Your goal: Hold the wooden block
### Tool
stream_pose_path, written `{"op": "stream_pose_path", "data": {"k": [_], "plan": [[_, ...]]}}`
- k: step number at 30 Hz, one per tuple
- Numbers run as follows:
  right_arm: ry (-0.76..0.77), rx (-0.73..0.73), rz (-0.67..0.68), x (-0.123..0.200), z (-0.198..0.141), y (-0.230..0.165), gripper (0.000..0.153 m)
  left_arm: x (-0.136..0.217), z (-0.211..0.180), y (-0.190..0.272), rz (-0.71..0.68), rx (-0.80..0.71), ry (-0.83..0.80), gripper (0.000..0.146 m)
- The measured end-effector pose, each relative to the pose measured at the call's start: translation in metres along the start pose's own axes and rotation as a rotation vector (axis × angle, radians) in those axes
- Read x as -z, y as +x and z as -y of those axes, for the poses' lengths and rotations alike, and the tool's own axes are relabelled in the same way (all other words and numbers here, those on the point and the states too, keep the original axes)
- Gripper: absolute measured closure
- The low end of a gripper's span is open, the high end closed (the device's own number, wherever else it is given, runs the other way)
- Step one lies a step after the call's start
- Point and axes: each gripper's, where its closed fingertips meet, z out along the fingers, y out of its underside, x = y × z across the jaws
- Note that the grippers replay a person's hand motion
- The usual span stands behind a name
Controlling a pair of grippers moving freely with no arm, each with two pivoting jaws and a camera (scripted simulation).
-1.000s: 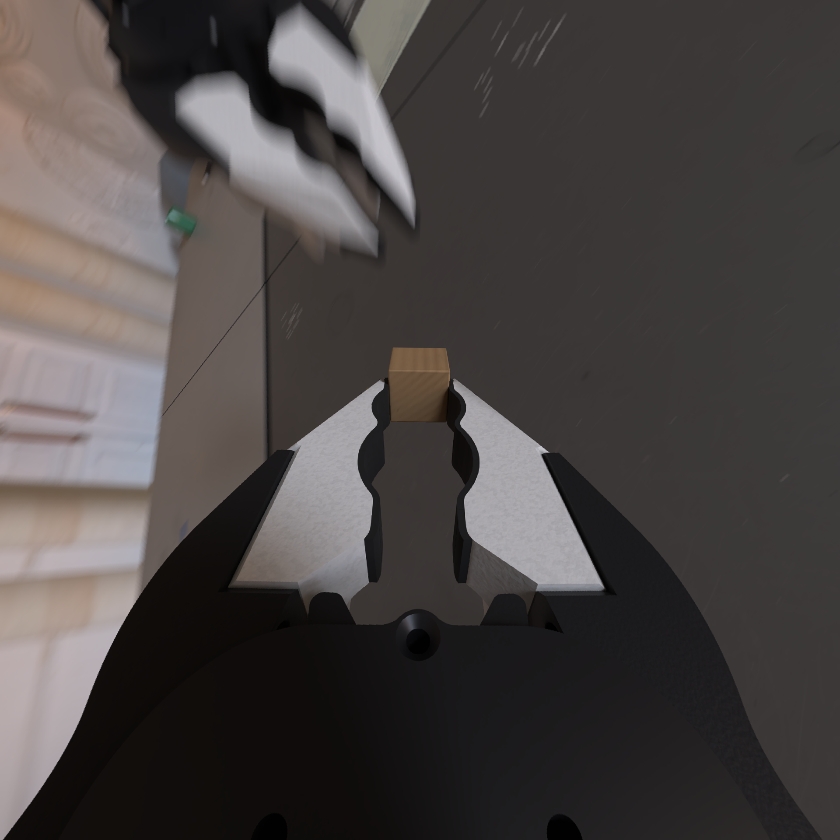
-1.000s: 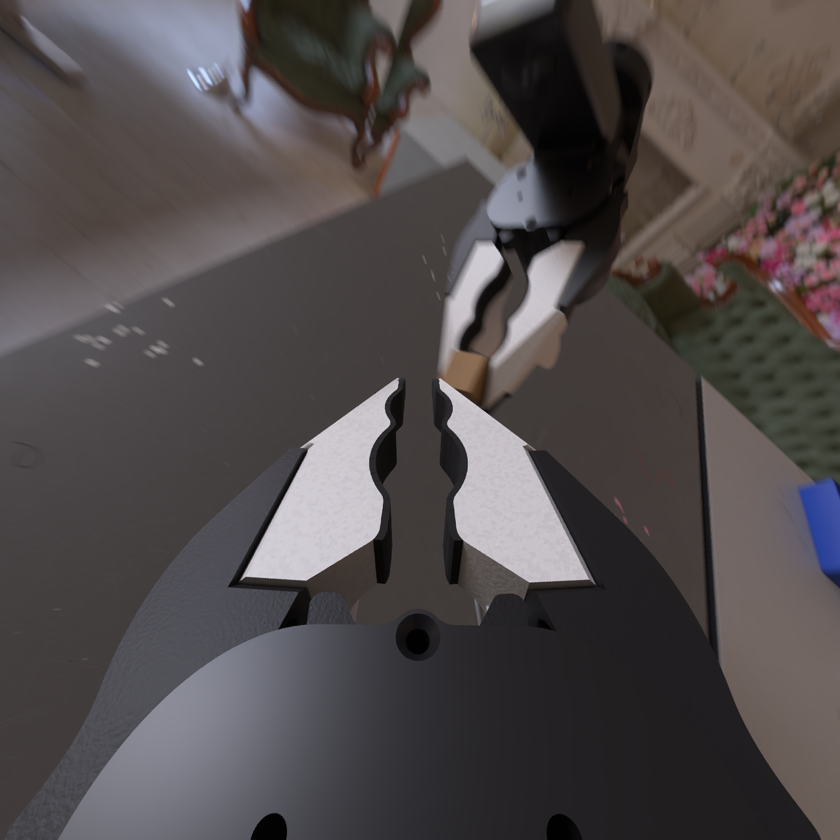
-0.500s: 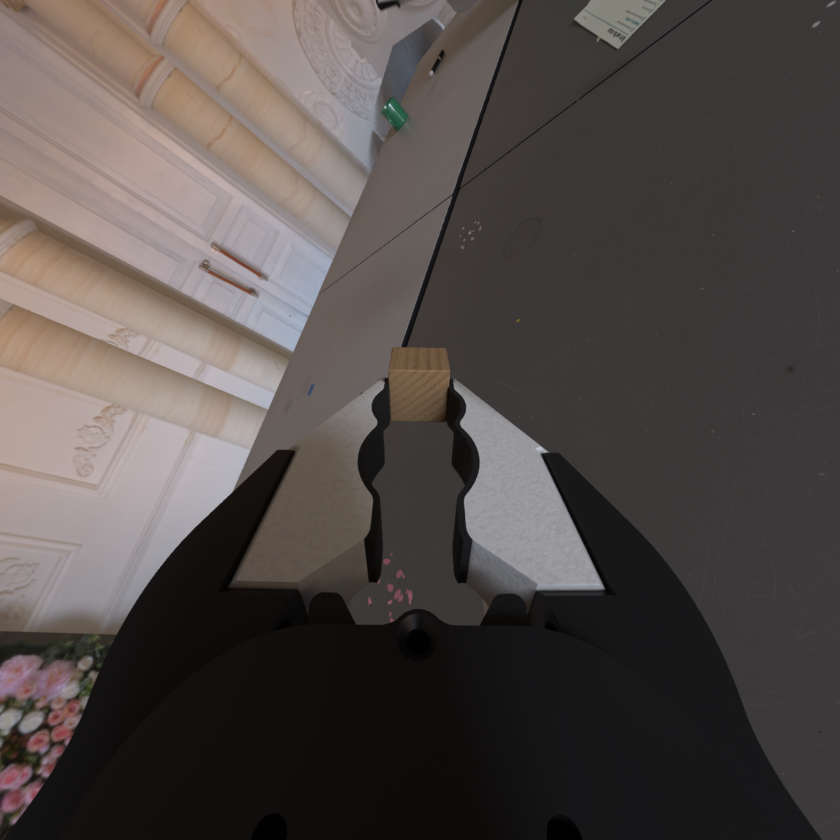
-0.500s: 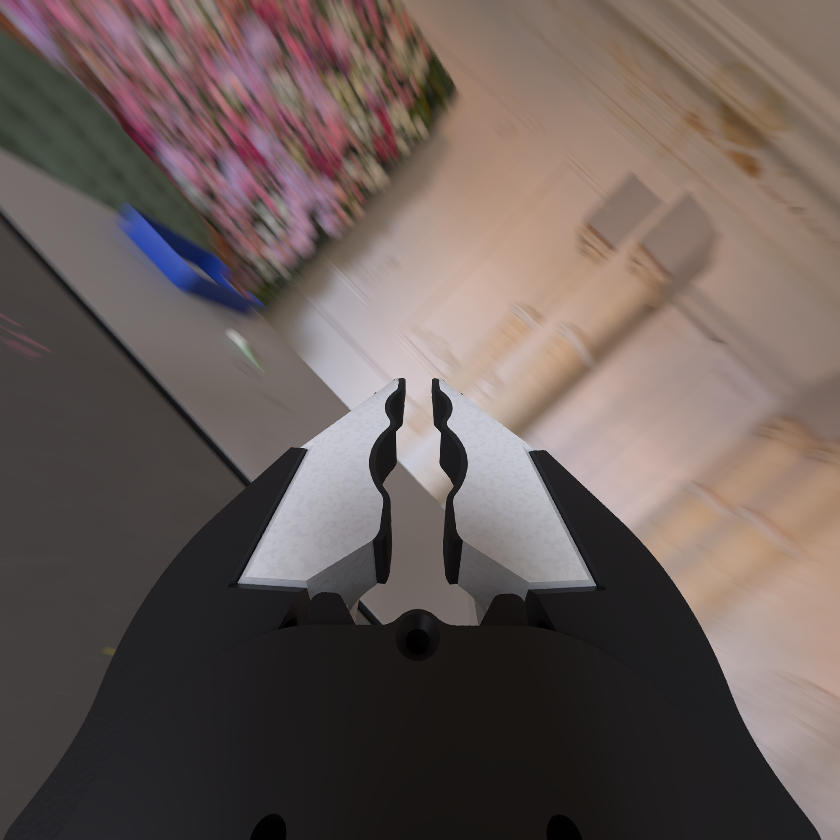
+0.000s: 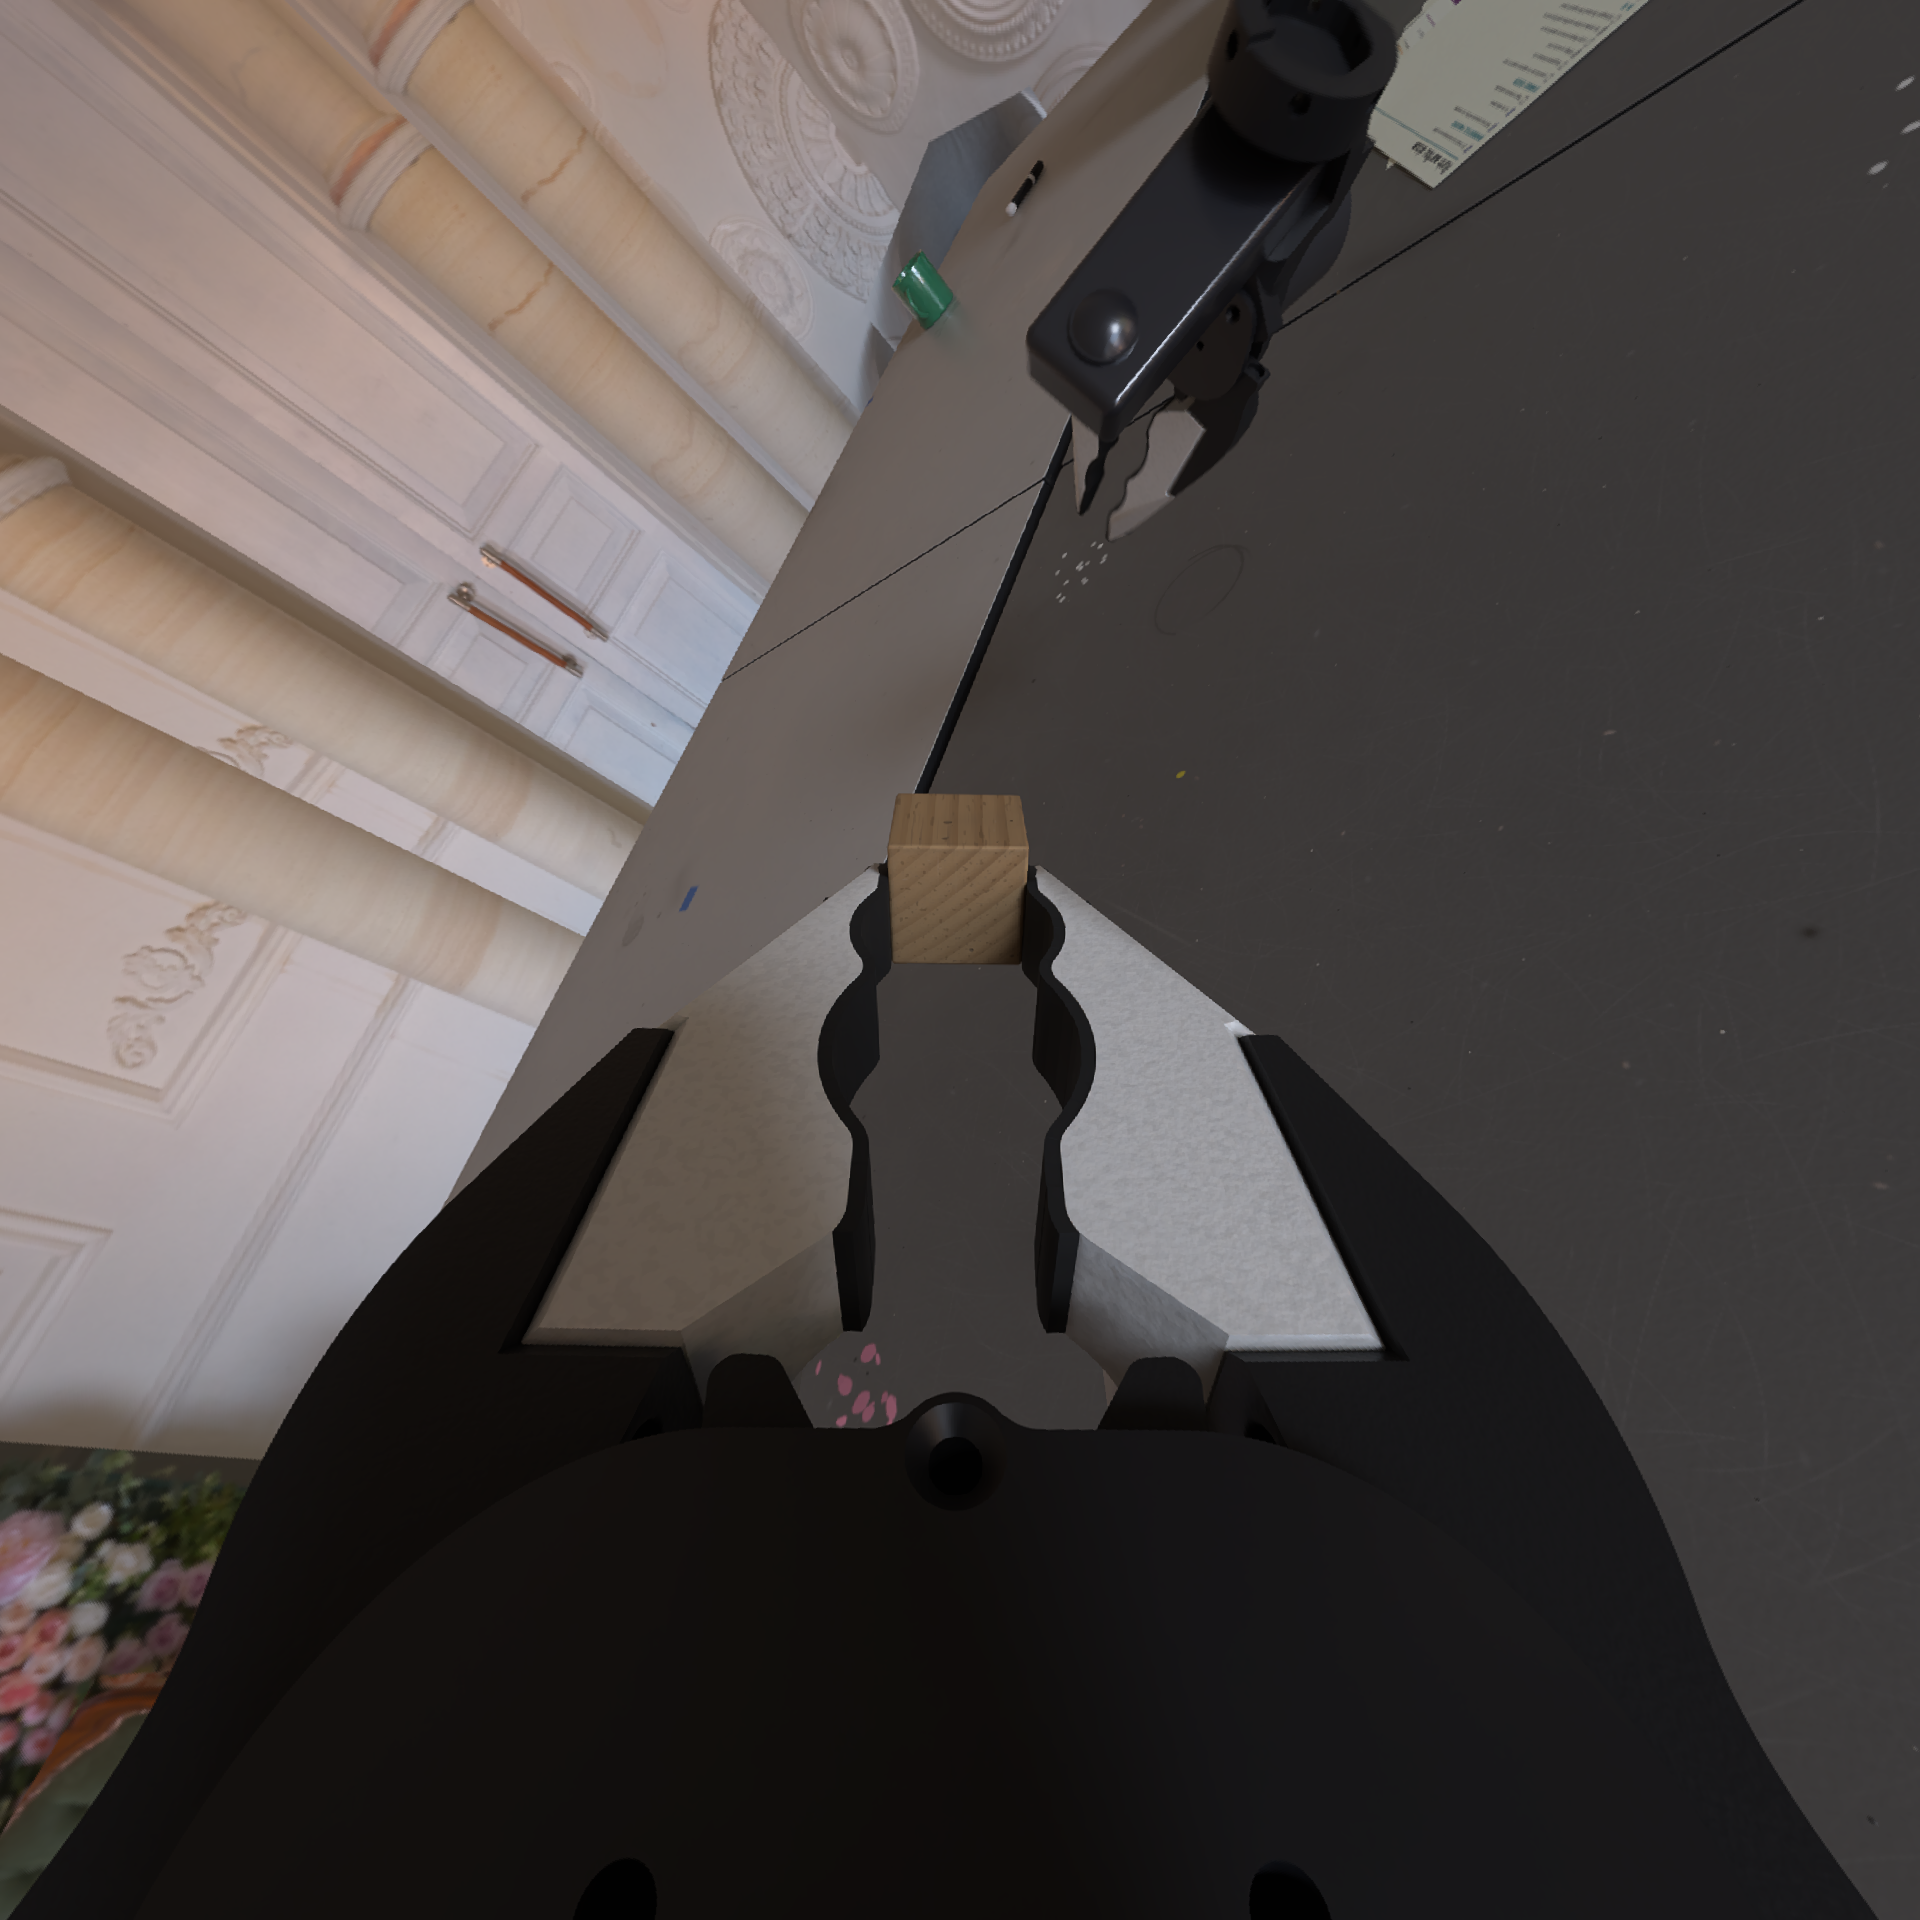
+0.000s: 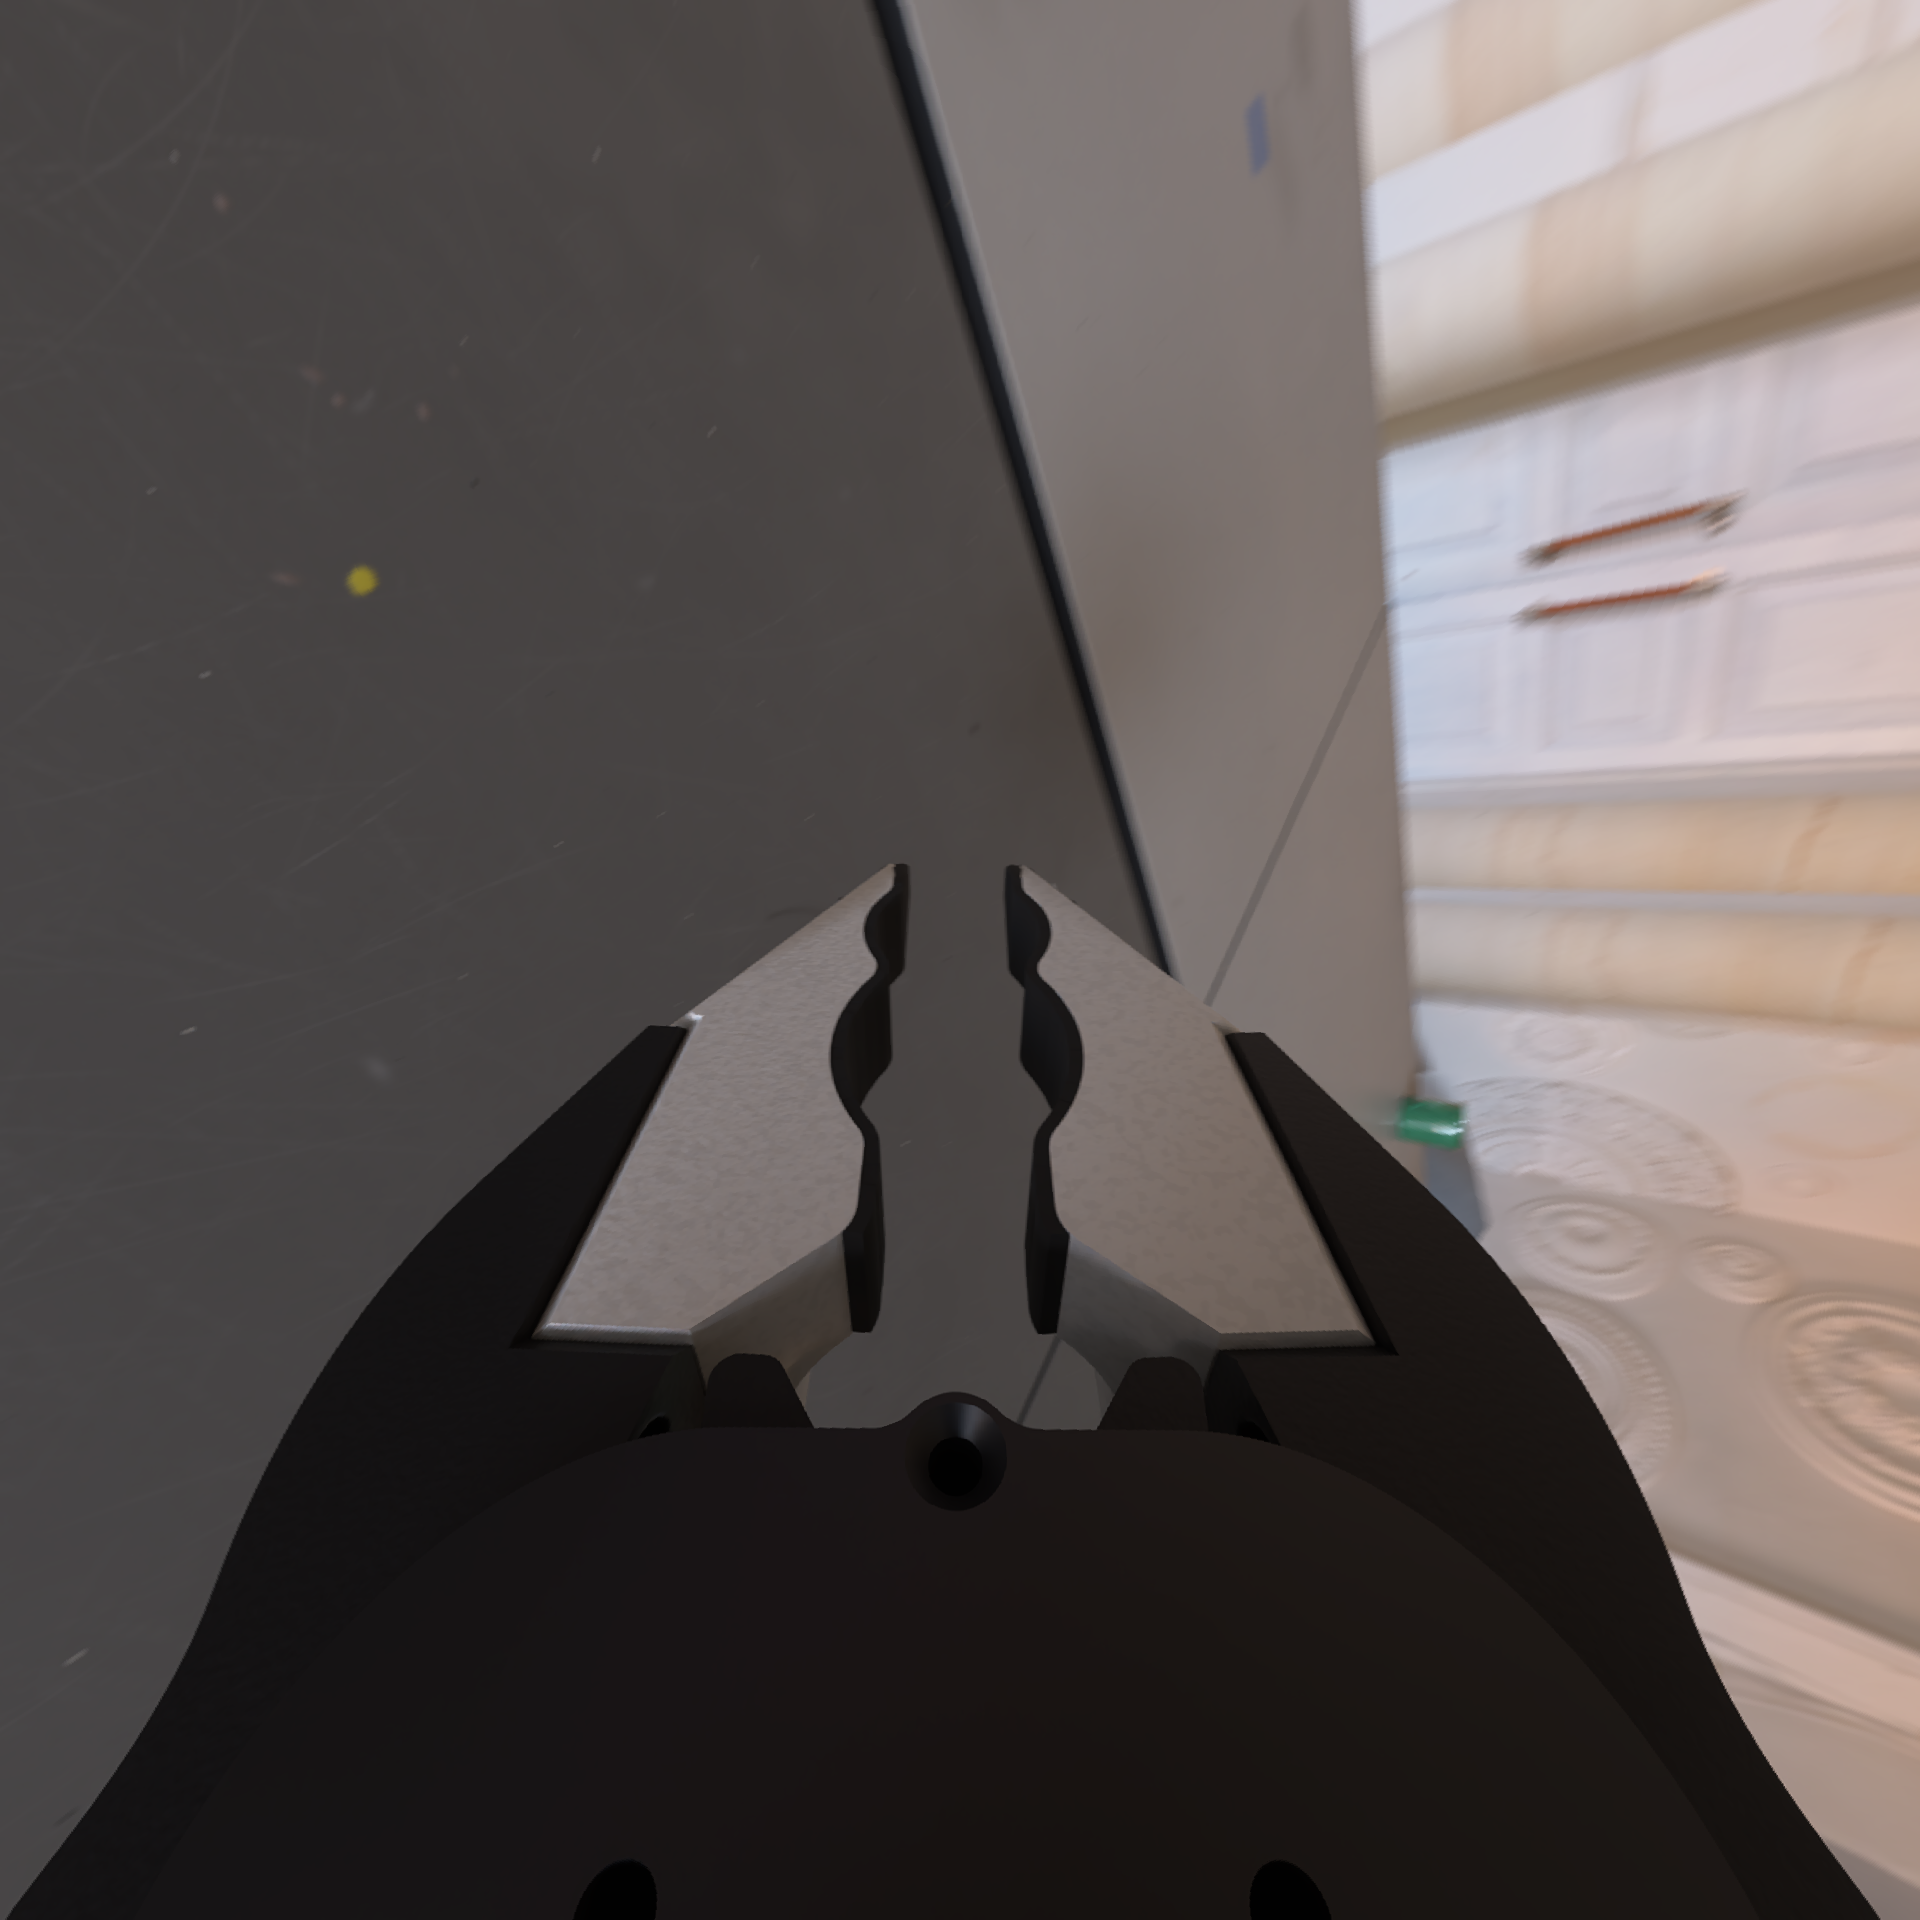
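Observation:
The wooden block [image 5: 957,904] is a small light-brown cube clamped between the tips of my left gripper [image 5: 958,883], held above the dark table top [image 5: 1507,935]. My right gripper [image 6: 956,878] holds nothing; its jaws stand a narrow gap apart and point at the seam between the dark top and a lighter grey surface. In the left wrist view the right gripper [image 5: 1127,499] hangs farther off at the upper right, tips down over the table, well apart from the block.
A lighter grey table strip [image 5: 831,675] borders the dark top on the left. A green object [image 5: 923,289] sits at its far end and a paper sheet [image 5: 1496,94] lies at the top right. A panelled wall and flowers [image 5: 73,1621] lie beyond the edge.
The block stays clamped in my left gripper. The right gripper has swung from facing the wall and flowers to the table top, and now shows at the upper right of the left wrist view.

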Motion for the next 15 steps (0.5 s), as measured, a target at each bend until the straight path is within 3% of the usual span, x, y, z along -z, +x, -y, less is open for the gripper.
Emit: {"op": "stream_pose_path", "data": {"k": [5,11,13,15], "plan": [[-0.083,-0.182,0.266,0.000,-0.015,-0.033,0.101,-0.003,0.000,0.002,-0.008,0.002,-0.001,0.122],[-0.113,-0.258,0.522,0.050,-0.018,-0.056,0.094,-0.006,0.002,-0.001,0.002,0.051,0.028,0.122],[0.020,-0.255,0.535,0.071,0.008,-0.053,0.093,-0.007,0.008,-0.003,0.007,0.104,0.086,0.122],[0.285,-0.239,0.577,0.102,0.057,-0.052,0.092,-0.007,0.017,-0.004,-0.001,0.177,0.184,0.122]]}}
